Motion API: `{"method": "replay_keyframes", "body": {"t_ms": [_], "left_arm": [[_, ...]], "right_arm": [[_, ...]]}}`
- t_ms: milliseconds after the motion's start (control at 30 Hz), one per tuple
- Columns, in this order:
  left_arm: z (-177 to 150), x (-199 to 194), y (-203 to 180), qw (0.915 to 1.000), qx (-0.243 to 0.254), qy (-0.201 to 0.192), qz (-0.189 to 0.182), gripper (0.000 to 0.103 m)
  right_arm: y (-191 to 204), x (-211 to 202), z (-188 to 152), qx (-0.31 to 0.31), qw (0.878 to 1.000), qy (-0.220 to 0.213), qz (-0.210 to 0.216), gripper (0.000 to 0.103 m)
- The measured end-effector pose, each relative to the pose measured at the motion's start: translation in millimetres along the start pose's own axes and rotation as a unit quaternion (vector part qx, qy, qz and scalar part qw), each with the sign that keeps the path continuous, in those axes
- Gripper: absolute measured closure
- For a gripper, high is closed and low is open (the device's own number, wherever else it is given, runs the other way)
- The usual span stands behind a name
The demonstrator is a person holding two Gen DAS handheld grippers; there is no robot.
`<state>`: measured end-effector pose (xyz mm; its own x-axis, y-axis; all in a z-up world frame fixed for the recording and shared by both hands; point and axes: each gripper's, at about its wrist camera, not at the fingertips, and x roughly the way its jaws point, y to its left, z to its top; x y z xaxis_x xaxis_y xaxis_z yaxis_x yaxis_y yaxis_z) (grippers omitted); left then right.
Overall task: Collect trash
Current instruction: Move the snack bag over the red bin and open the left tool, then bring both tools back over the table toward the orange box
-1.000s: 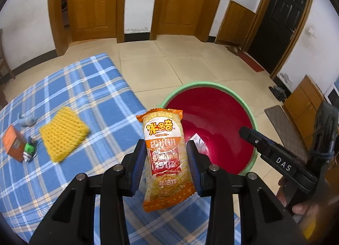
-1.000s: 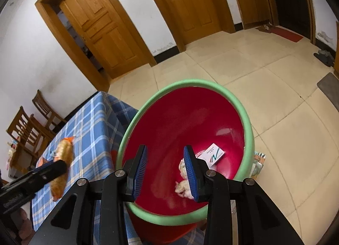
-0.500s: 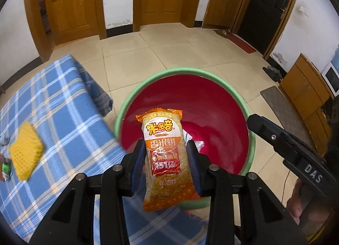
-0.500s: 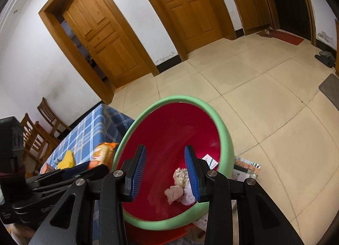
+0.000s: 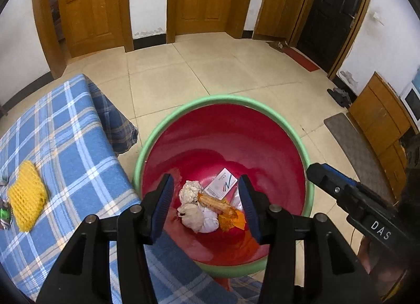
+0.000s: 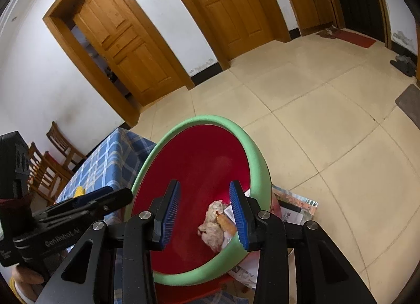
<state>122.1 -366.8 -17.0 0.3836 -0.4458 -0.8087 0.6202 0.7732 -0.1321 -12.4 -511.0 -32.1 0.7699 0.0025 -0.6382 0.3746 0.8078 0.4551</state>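
Hanging over the red basin (image 5: 275, 130) with its green rim, the left gripper (image 5: 206, 208) has just been opening, and its jaws now stand spread with nothing between them. A second ago they pinched the orange snack packet (image 5: 221, 208); that packet now lies at the bottom of the basin, touching the crumpled tissue wads (image 5: 195, 216) and near a small white card (image 5: 221, 185). So this piece of trash is delivered. The right gripper (image 6: 204, 209) hovers by the basin, jaws apart and empty. On the blue checked tablecloth (image 5: 71, 151) a yellow sponge (image 5: 26, 202) remains, likely next for collection.
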Motion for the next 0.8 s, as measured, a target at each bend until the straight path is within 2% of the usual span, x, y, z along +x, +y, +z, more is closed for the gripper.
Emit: {"method": "replay_keyframes", "body": {"t_ms": [233, 500, 667, 800], "left_arm": [[-6.3, -20.9, 23.8, 0.9996, -0.019, -0.016, 0.013, 0.051], [-19.5, -52.7, 64.9, 0.9971, -0.056, -0.036, 0.038, 0.050], [-31.2, -75.8, 99.4, 0.9938, -0.077, -0.050, 0.064, 0.050], [-40.7, -90.4, 130.8, 0.9897, -0.097, -0.054, 0.091, 0.045]], "right_arm": [[12.6, -16.3, -1.3, -0.009, 1.000, -0.021, -0.002, 0.058], [38.4, -24.3, -3.5, -0.017, 1.000, -0.025, 0.008, 0.058], [60.4, -29.3, -5.9, -0.027, 0.999, -0.029, 0.014, 0.057], [79.9, -29.9, -10.0, -0.038, 0.999, -0.025, 0.016, 0.056]]}}
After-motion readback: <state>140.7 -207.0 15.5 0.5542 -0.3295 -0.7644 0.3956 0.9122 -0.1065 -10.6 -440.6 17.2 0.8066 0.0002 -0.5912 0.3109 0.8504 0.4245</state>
